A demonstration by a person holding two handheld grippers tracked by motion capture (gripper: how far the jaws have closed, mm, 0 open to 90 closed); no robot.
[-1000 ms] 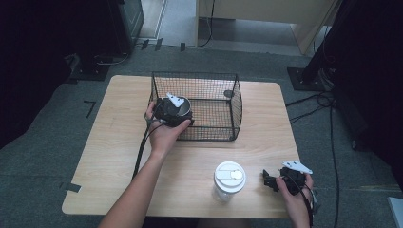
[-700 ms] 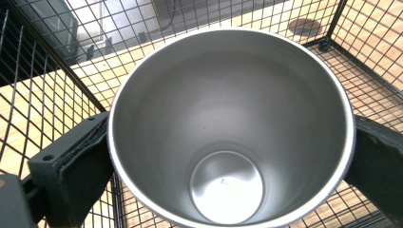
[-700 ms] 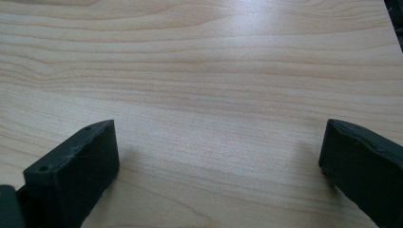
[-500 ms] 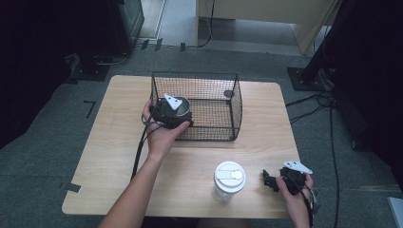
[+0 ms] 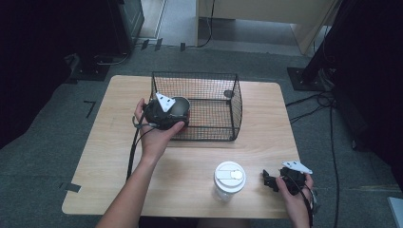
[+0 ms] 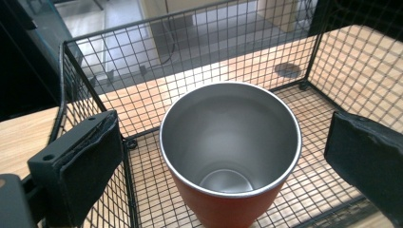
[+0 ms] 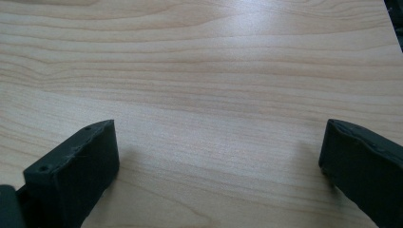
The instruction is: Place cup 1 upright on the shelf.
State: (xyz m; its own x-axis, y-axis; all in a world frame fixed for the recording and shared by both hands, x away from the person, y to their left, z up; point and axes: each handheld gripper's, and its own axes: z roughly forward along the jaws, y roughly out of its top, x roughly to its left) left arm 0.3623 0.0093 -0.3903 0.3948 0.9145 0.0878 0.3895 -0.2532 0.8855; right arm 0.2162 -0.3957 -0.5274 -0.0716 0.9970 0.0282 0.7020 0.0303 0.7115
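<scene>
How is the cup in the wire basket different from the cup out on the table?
The steel-lined cup stands inside the wire basket with no lid; the lidded cup stands on the bare table with a white lid on. The steel-lined cup is red outside, between the open jaws of the left hand-held gripper; the lidded cup looks clear-sided, untouched. Both stand upright.

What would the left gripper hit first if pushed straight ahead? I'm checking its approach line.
Most likely the orange steel-lined cup standing in the black wire basket; it sits between the open jaws of the left gripper, though depth is unclear.
</scene>
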